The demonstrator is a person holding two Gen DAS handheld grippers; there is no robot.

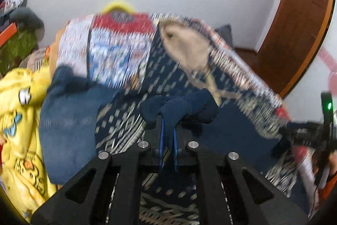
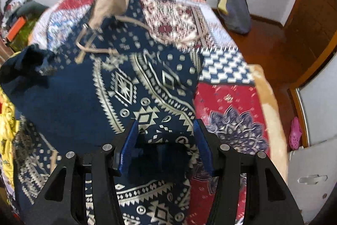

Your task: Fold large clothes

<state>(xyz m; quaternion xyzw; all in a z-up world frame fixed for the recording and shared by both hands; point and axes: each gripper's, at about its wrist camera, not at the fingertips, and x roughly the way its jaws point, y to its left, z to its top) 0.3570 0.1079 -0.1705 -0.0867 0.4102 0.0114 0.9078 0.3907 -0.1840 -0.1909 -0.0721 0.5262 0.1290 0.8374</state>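
A large navy hoodie (image 2: 145, 85) with a cream geometric pattern lies on the patchwork bed; its beige-lined hood (image 2: 111, 7) and drawstrings are at the far end. It also shows in the left wrist view (image 1: 160, 71). My left gripper (image 1: 168, 132) is shut on a navy fold of the hoodie (image 1: 179, 109), lifted above the bed. My right gripper (image 2: 166, 140) has its blue pads wide apart around a raised edge of the hoodie, not clamped. The right gripper also shows in the left wrist view (image 1: 324, 134) at the right edge.
A patchwork quilt (image 2: 227, 102) covers the bed. A yellow cartoon garment (image 1: 19, 119) and blue jeans (image 1: 67, 115) lie at the left. A grey bag (image 2: 236, 10) sits on the wooden floor, and a pink shoe (image 2: 294, 132) lies by the wall.
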